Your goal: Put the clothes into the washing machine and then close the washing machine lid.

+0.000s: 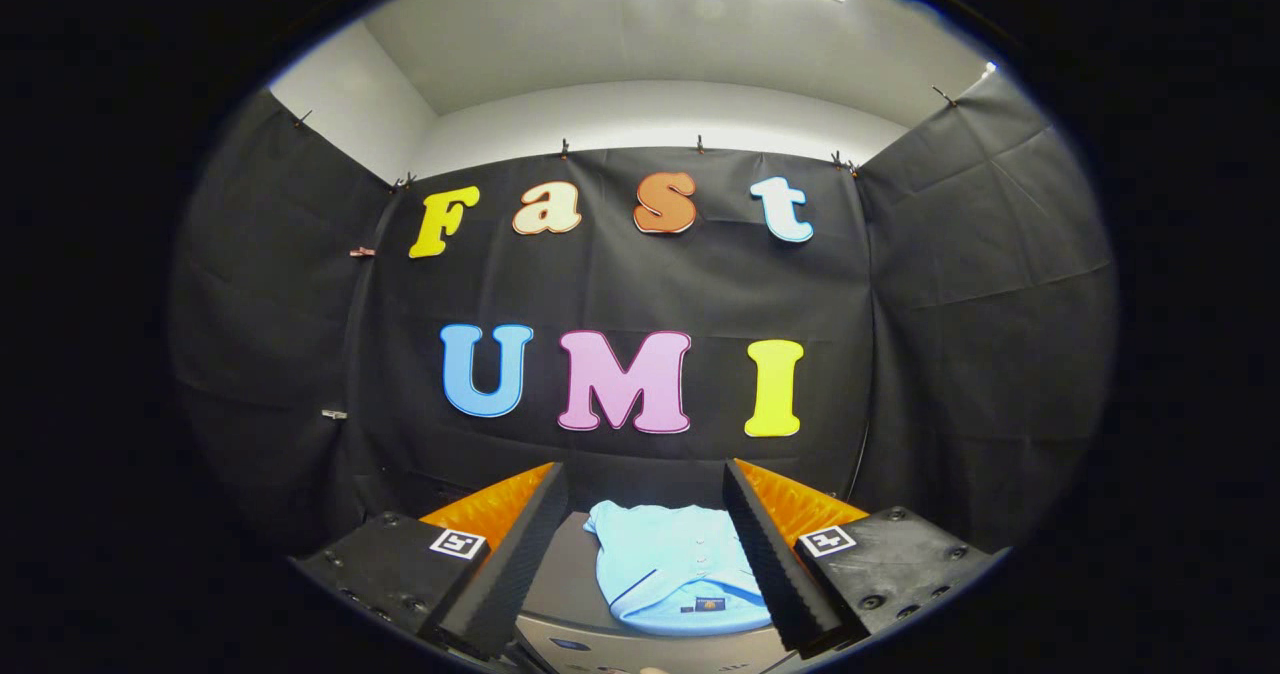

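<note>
Looking ahead, I see black cloth walls (930, 284) closing the booth under a white ceiling (640, 44), with a grey surface (565, 574) low in front of me. On it lies a folded light blue shirt (675, 569), seen between my fingers. My gripper (645, 544) is spread wide, grasping nothing.

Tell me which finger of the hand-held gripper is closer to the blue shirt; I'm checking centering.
The right finger: it overlaps the blue shirt, while grey surface shows beside the left finger. Hand-held gripper open.
</note>
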`<action>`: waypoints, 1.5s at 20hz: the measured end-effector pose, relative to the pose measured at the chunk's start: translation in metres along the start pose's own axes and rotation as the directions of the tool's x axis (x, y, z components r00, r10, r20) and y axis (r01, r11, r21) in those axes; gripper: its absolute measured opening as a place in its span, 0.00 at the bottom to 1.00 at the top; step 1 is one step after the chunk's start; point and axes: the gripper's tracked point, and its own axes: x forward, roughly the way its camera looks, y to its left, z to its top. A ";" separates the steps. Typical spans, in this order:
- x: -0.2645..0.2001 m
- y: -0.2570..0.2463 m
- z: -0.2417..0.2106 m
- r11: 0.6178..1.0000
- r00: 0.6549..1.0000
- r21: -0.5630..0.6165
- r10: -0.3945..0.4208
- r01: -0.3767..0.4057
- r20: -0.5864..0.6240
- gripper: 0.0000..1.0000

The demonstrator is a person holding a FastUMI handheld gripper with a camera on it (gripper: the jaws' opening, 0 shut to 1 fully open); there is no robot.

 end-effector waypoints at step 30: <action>0.208 -0.081 -0.209 0.990 0.751 0.024 -0.087 0.136 -0.654 0.99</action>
